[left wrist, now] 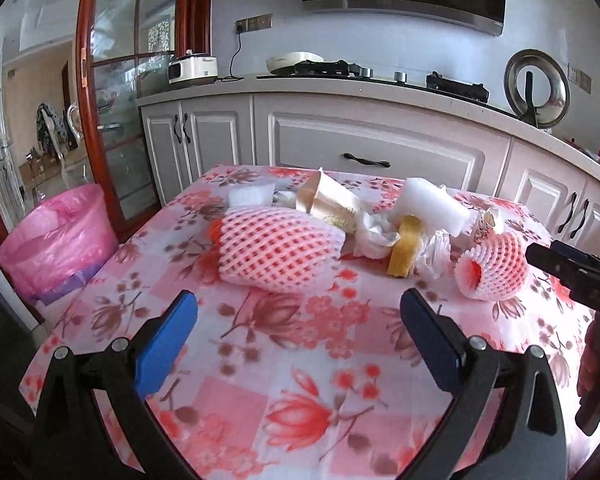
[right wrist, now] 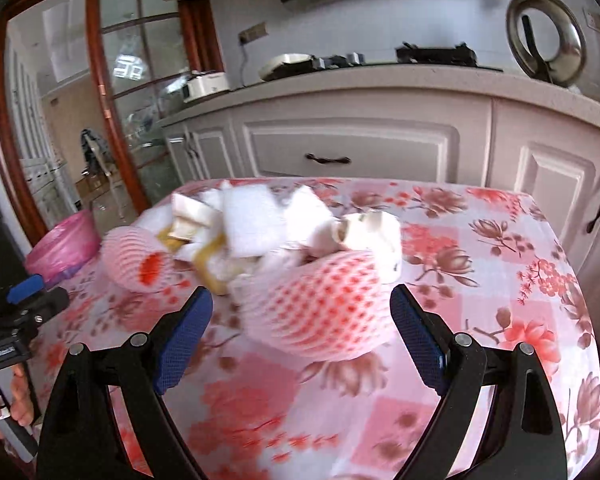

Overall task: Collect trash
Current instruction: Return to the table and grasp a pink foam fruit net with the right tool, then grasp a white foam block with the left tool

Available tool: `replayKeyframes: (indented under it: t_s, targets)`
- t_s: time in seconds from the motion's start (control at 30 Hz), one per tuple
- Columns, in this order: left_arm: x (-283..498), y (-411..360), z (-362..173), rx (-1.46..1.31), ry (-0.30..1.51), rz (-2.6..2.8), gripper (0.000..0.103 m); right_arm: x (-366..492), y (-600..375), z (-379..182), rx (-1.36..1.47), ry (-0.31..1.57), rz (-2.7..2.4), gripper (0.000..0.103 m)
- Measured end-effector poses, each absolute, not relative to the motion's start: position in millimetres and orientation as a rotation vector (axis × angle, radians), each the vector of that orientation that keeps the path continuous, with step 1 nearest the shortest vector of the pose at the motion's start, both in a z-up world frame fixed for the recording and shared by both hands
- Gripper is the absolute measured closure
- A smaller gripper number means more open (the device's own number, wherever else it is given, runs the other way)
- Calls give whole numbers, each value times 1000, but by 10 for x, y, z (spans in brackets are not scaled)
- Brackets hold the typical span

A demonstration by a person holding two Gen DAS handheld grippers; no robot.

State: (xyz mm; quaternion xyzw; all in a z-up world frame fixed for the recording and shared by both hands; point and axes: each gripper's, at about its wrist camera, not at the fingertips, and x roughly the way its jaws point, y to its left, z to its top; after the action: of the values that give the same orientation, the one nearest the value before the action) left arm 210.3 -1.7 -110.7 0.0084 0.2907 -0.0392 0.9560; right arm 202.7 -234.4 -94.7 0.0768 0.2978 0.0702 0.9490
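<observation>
A pile of trash lies on the flowered tablecloth [left wrist: 300, 360]: a long pink foam fruit net [left wrist: 280, 250], a smaller pink foam net [left wrist: 492, 266], a yellow sponge piece [left wrist: 404, 250], white foam blocks [left wrist: 436, 202], crumpled paper cups [left wrist: 328, 198] and tissue. My left gripper [left wrist: 300, 312] is open, just short of the long net. In the right wrist view my right gripper [right wrist: 302, 308] is open with the smaller net [right wrist: 324, 308] right in front of its fingers; the long net [right wrist: 134, 258] lies further left.
A bin lined with a pink bag [left wrist: 58, 240] stands on the floor left of the table, also seen as the pink bin [right wrist: 64, 248]. White kitchen cabinets [left wrist: 372, 148] run behind the table. A hand [right wrist: 20, 400] holds the left gripper's handle.
</observation>
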Motion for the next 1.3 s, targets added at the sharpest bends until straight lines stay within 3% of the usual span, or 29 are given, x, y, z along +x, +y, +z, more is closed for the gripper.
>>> replayKeyframes:
  t_s: [0.43,0.5,0.57,0.67,0.77,1.3]
  targets:
    - [2635,-283,-1103,7,585,-94,5,2618,-2483,-1357,230,747,137,19]
    - [2682,-306,-1119,5,588,-94,5,2646,-2498,-1382,251,754,150,26]
    - [2724,-335,-1147,2,594,-96,5,2666,-2507,-1408,268,766,171,41]
    - [2747,-380,-1185,-1,605,-101,5,2638,-2500,-1410,276,769,191,57]
    - [2752,-445,-1193,9,605,-105,5,2580,-2487,-1369,257,753,212,66]
    - [3188,-1251,-1024,-27,578,-117,5,2138,-3024,-1019,285,612,165,69]
